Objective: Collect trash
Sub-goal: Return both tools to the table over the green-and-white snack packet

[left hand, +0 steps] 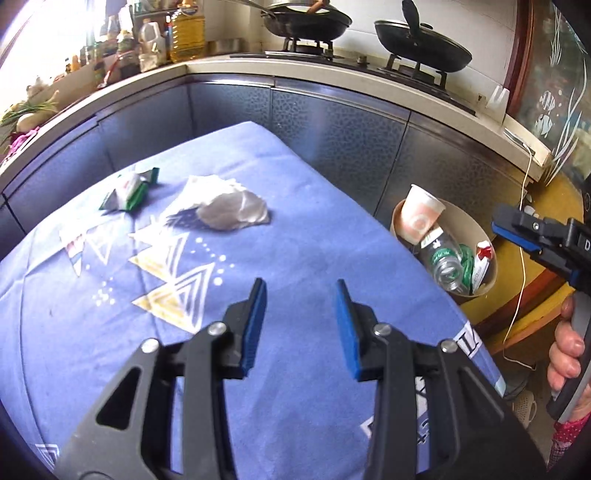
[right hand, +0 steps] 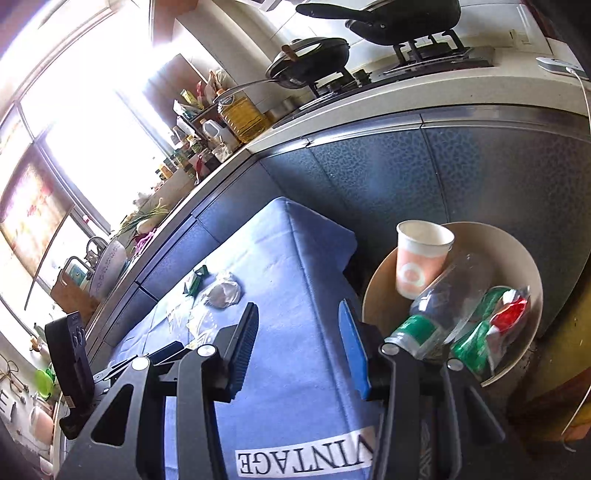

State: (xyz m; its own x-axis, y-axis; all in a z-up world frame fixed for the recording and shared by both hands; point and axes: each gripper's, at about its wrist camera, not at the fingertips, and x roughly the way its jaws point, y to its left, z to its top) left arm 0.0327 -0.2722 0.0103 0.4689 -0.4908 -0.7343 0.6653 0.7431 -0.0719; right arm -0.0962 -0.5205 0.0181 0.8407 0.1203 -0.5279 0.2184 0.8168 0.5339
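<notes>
A crumpled white tissue (left hand: pixel 231 208) (right hand: pixel 223 291) and a green-and-white wrapper (left hand: pixel 129 190) (right hand: pixel 195 282) lie on the blue-clothed table (left hand: pixel 295 236) (right hand: pixel 280 258). My left gripper (left hand: pixel 301 291) hovers open over the cloth, well short of the tissue, with nothing between its fingers. Off the table's right edge stands a beige bin (left hand: pixel 489 273) (right hand: pixel 517 251) holding a paper cup (left hand: pixel 419 214) (right hand: pixel 421 258), a clear plastic bottle (left hand: pixel 445 264) (right hand: pixel 447 306) and wrappers. My right gripper (right hand: pixel 298 310) (left hand: pixel 498 221) is open and empty, over the table edge beside the bin.
Dark cabinet fronts (left hand: pixel 332 129) close in behind the table and the bin. The counter above carries pans on a stove (left hand: pixel 306 22), oil bottles (left hand: pixel 186 33) and vegetables. A white cable (left hand: pixel 522 229) hangs down to the right of the bin. A hand (left hand: pixel 565 354) grips the right gripper's handle.
</notes>
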